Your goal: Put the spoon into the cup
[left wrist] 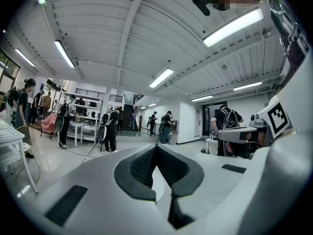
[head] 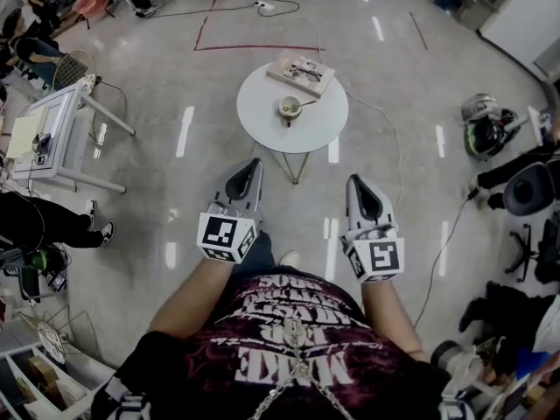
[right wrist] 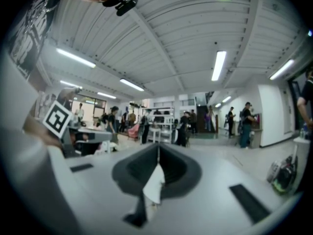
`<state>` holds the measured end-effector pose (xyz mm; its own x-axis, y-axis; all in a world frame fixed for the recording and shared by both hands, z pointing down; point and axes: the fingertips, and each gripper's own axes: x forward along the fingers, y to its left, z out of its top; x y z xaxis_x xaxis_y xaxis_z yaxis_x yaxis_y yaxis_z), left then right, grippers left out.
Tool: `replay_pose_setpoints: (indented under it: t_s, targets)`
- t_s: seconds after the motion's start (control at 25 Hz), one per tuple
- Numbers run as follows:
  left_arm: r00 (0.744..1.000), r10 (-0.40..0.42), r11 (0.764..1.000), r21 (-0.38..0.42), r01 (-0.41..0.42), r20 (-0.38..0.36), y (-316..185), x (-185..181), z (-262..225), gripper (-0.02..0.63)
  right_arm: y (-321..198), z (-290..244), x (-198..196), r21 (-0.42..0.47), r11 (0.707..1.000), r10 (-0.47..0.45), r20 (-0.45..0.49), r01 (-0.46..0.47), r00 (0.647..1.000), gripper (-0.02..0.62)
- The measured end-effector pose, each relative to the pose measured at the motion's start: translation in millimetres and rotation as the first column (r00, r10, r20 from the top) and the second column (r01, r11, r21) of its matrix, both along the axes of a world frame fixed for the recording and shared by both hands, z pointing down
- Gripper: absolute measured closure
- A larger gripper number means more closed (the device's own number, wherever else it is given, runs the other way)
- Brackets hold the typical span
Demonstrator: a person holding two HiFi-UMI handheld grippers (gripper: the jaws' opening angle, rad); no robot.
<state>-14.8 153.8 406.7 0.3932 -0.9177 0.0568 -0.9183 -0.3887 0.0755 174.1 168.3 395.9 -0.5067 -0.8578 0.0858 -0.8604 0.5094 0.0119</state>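
The left tongs [head: 252, 166] and right tongs [head: 355, 182] are both pressed together on nothing and held level side by side, probably idle for now since the round tabletop [head: 262, 121] stands well ahead, out of reach, and there the spoon [head: 306, 103] juts out beside the cup [head: 290, 107] — whether it rests on the rim is too small to tell.

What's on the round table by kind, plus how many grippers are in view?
Cup: 1
Spoon: 1
Book-like flat item: 1
Grippers: 2 (left gripper, right gripper)
Total: 5
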Motion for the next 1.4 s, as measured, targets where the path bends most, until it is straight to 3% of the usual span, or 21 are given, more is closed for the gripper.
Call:
replay_pose_setpoints:
  t_s: [0.48,1.4]
  targets:
    - [1.000,0.010,1.000,0.019,-0.010,0.004,-17,-5,0,0.580,-18,4,-11,-0.012,1.000,-0.001,-0.013,0.001,1.000,0.561]
    - [0.999,0.044,0.998,-0.037,-0.044,-0.001,-104,-36,23,0.580,-100,17,-40,-0.054,0.998,0.043,-0.017,-0.044,0.999,0.562]
